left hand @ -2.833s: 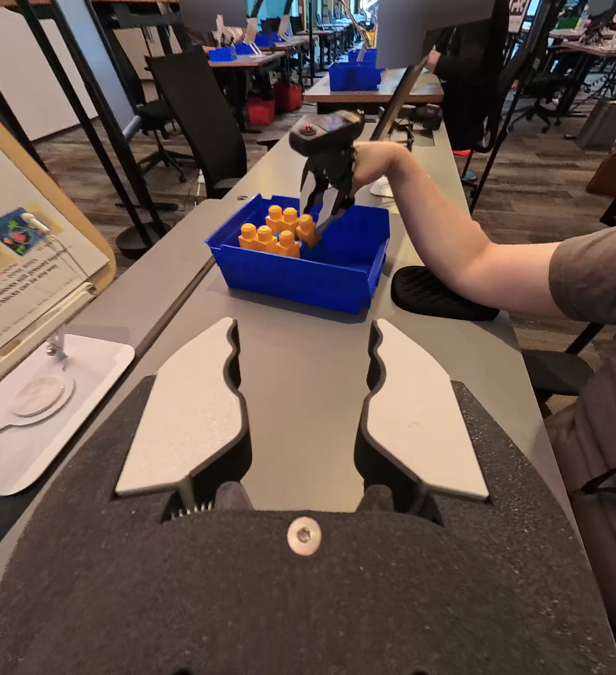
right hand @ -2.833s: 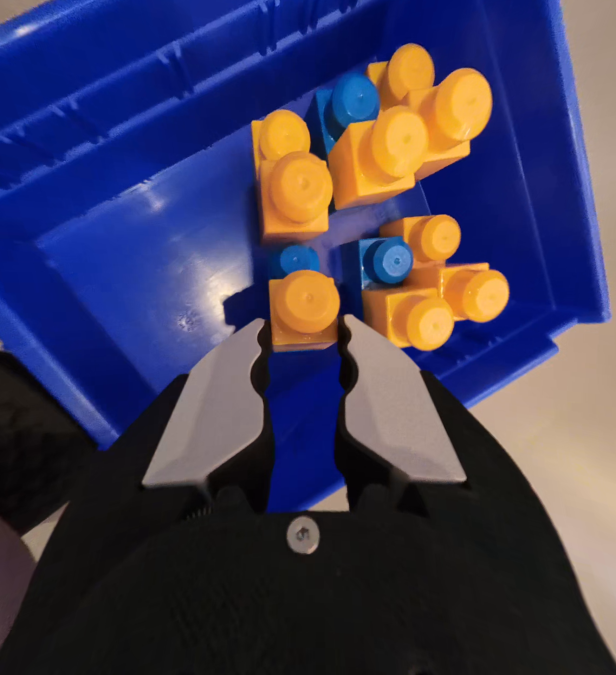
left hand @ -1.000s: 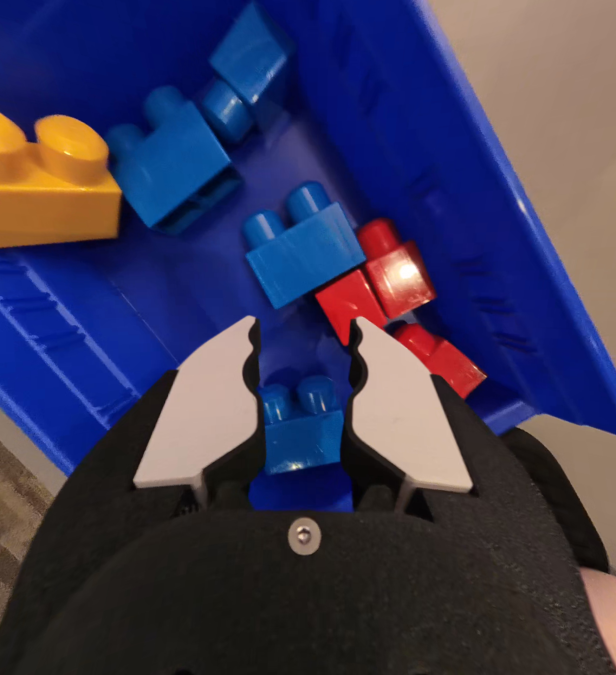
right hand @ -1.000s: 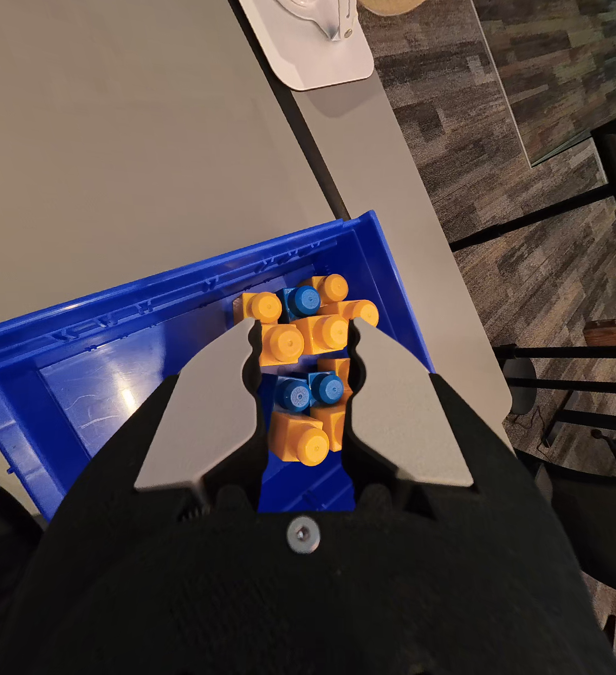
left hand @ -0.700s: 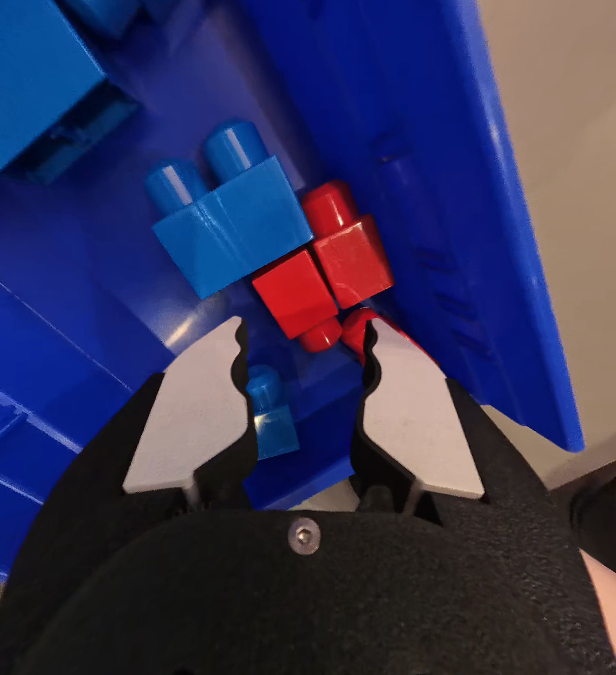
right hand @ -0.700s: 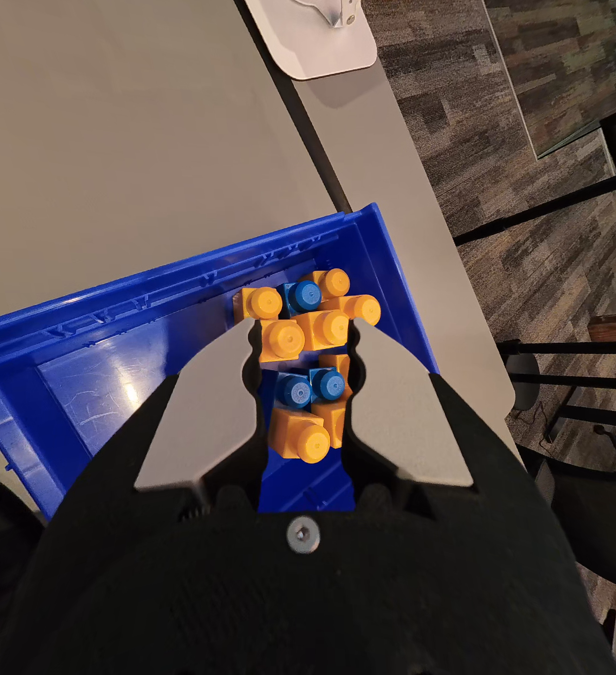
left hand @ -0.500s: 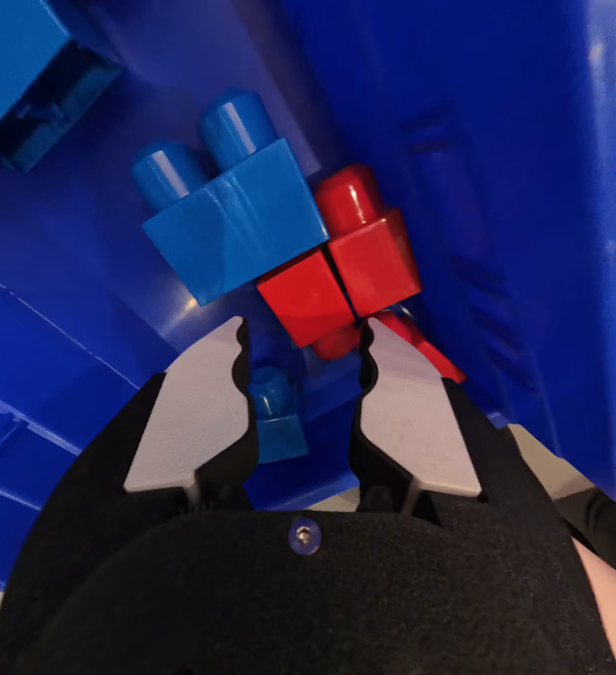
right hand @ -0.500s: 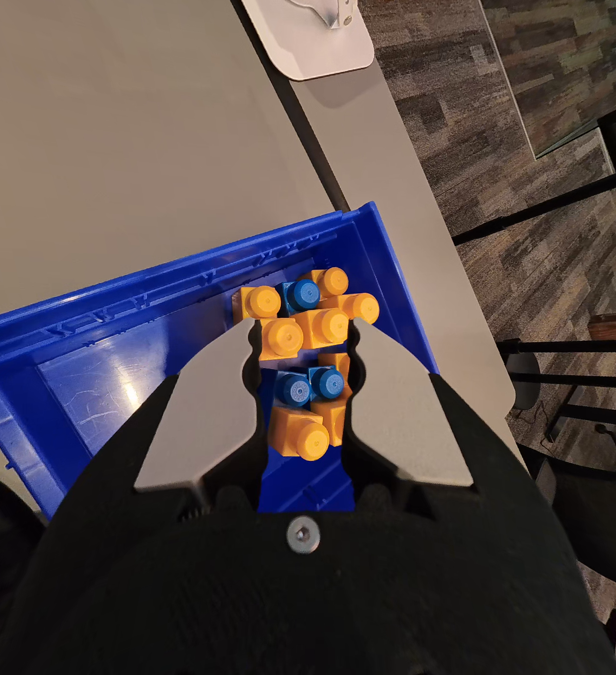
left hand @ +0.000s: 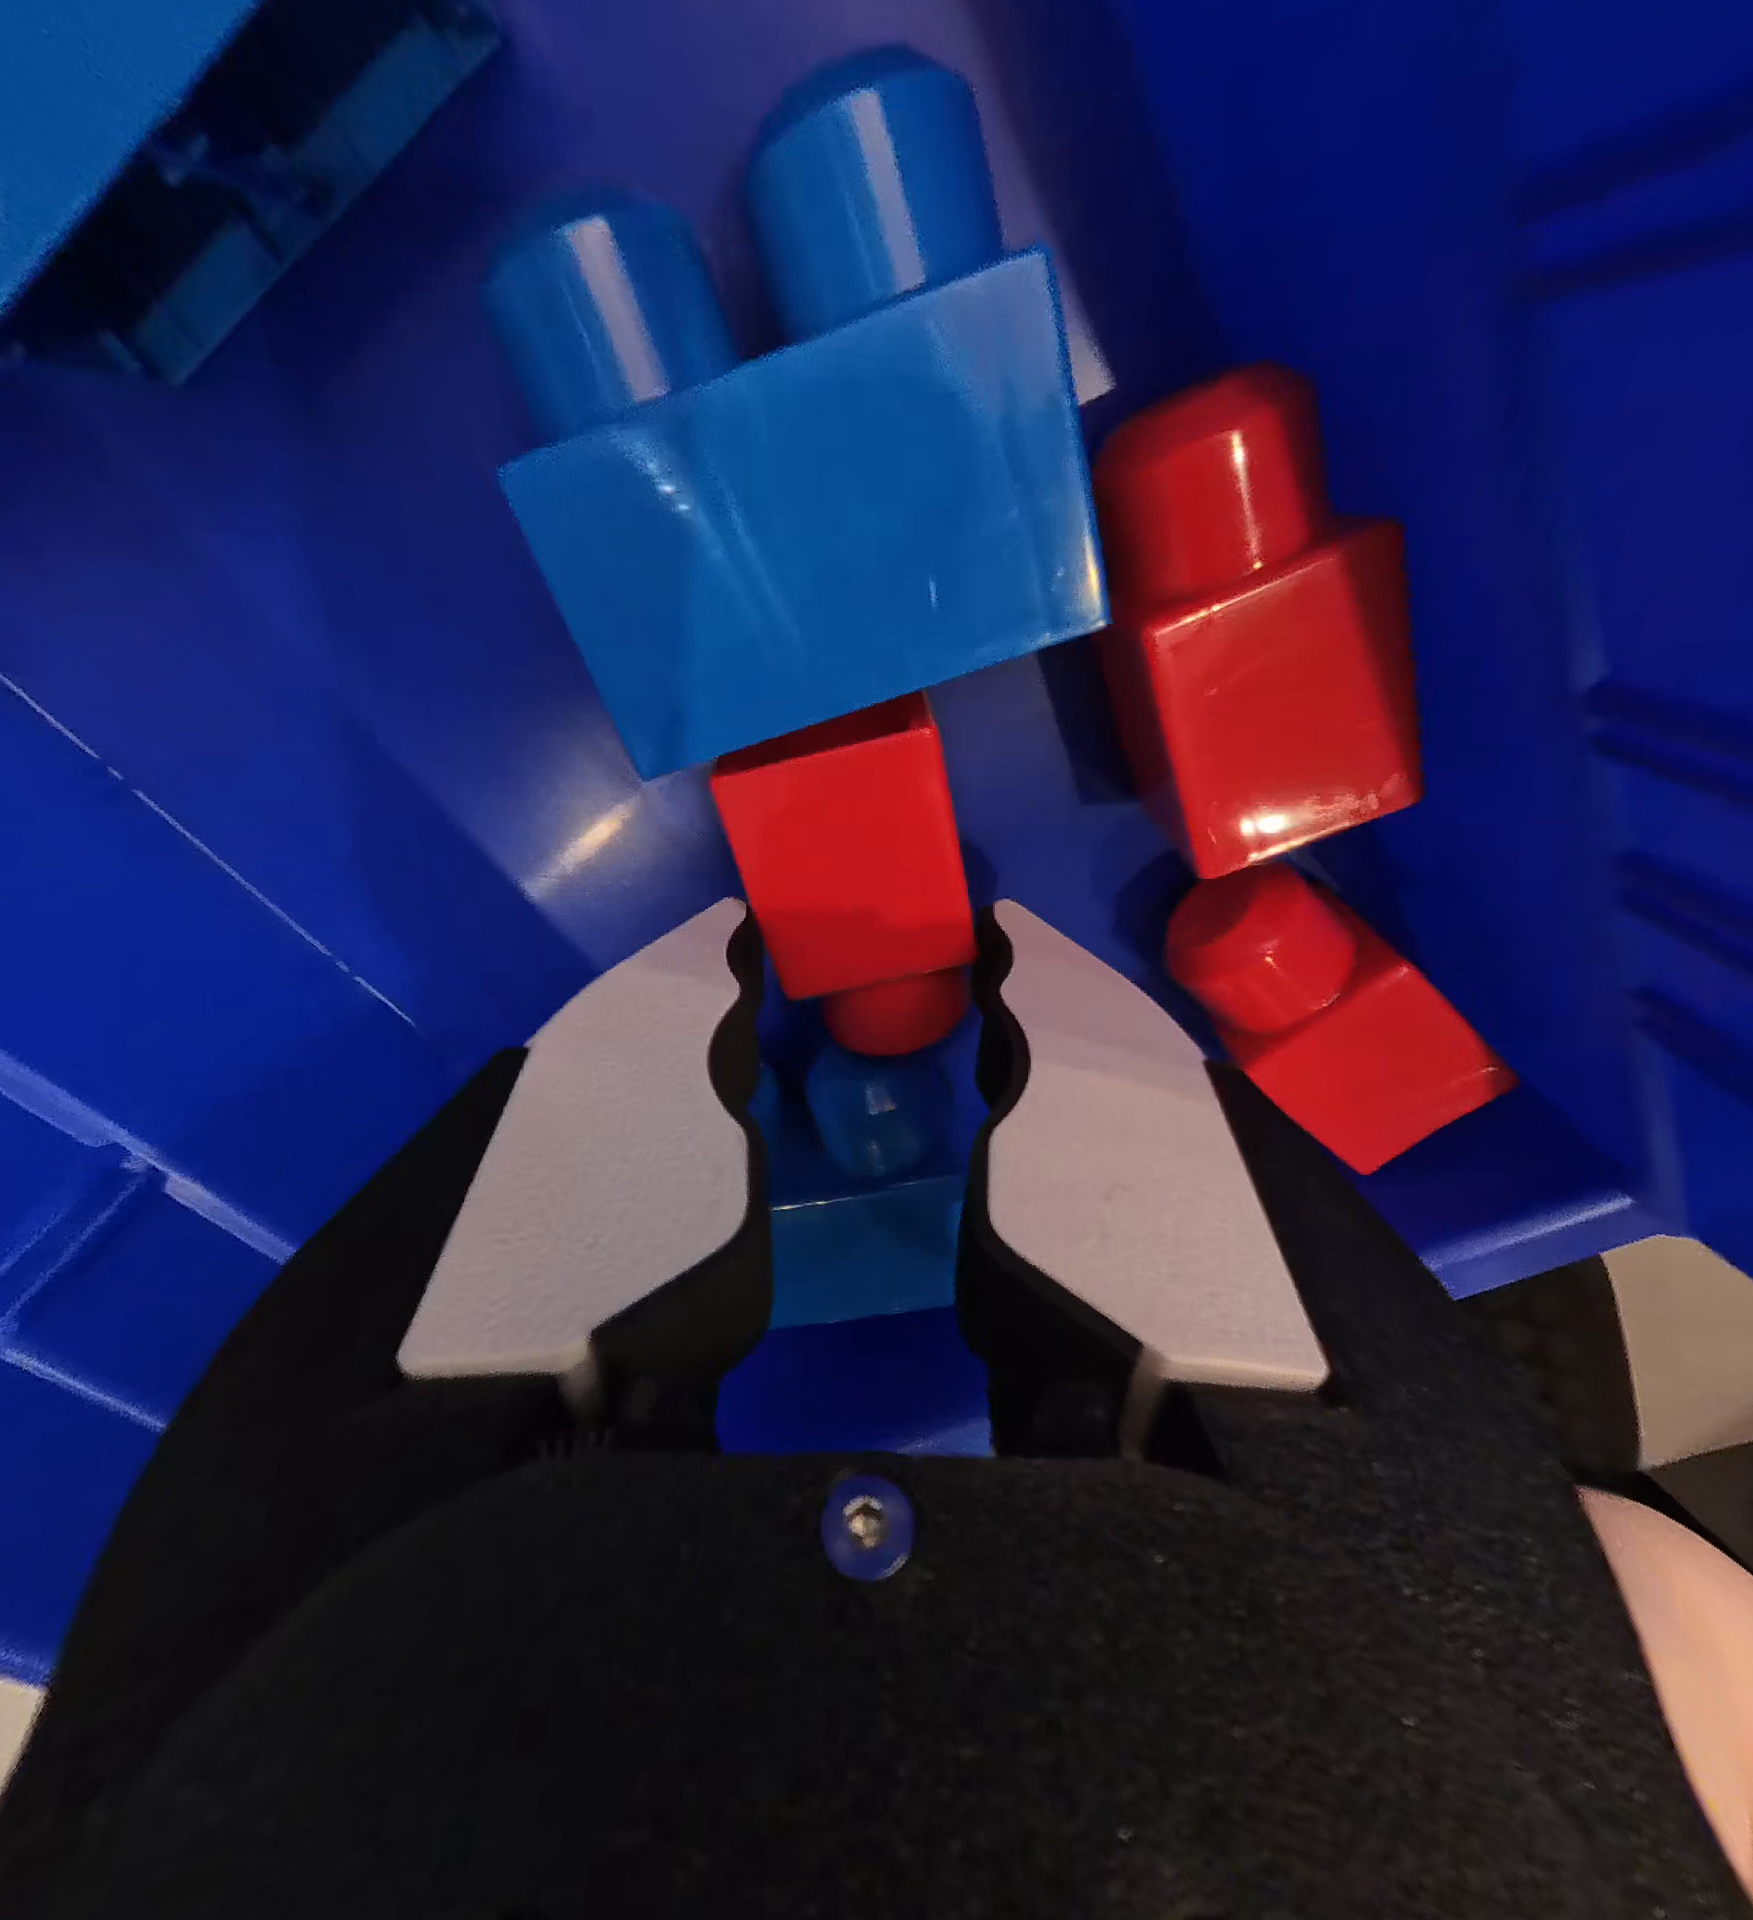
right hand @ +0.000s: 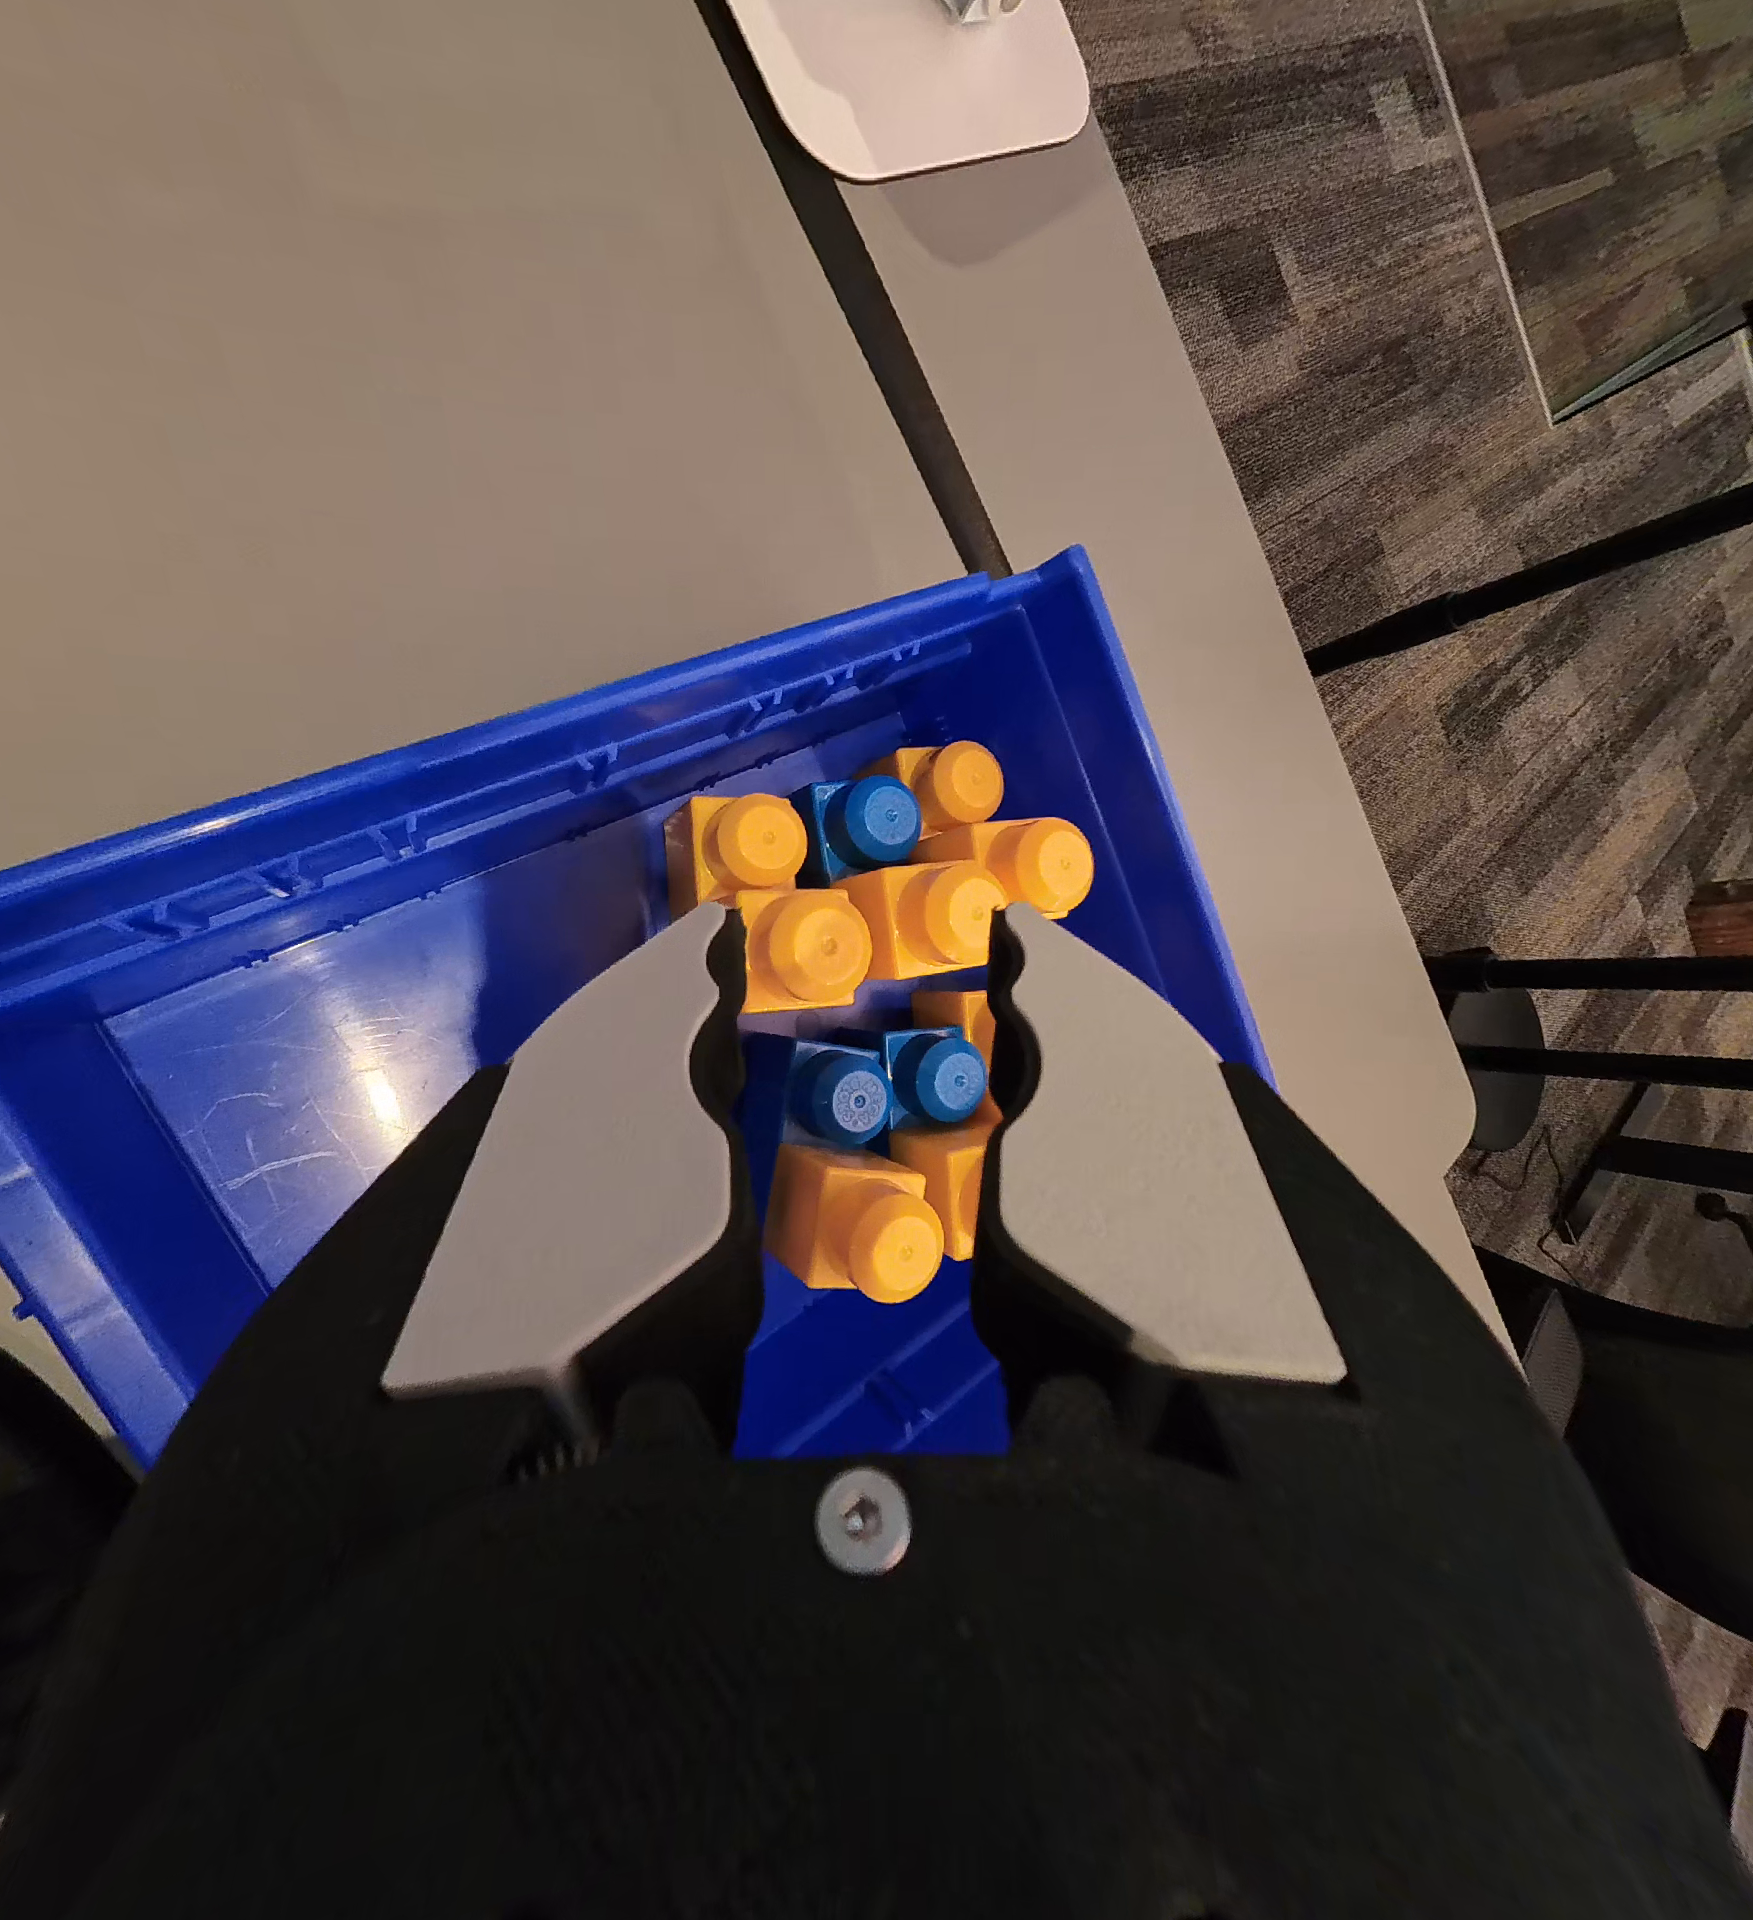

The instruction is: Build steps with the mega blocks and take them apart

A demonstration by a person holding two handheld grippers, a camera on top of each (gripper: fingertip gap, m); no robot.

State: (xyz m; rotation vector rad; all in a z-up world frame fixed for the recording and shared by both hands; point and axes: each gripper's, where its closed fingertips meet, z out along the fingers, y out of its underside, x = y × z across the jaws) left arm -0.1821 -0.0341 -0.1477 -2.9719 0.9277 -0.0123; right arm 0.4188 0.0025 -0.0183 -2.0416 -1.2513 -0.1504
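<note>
In the left wrist view I am deep inside a blue bin [left hand: 1630, 520]. My left gripper [left hand: 867, 925] has its fingertips pressed on both sides of a red one-stud block [left hand: 846, 852] that lies stud toward me. A small blue block [left hand: 867, 1236] lies in the gap behind it. A blue two-stud block [left hand: 810, 561] touches the red block's far end. My right gripper [right hand: 867, 920] hovers open and empty high above a blue bin [right hand: 436, 769]. Two stepped stacks of orange and blue blocks [right hand: 882, 883] [right hand: 872, 1143] stand in that bin.
Two more red blocks [left hand: 1256, 665] [left hand: 1329, 1039] lie by the bin wall, and a larger blue block [left hand: 72, 156] at upper left. In the right wrist view the grey table [right hand: 332, 364] ends just right of the bin; a white plate [right hand: 913, 94] lies beyond. One gripper's finger ends stand about 60 cm off the other's.
My left gripper went from over the table into the bin, slid right onto the red block and closed on it. My right gripper let go of an orange block, rose, and now holds still.
</note>
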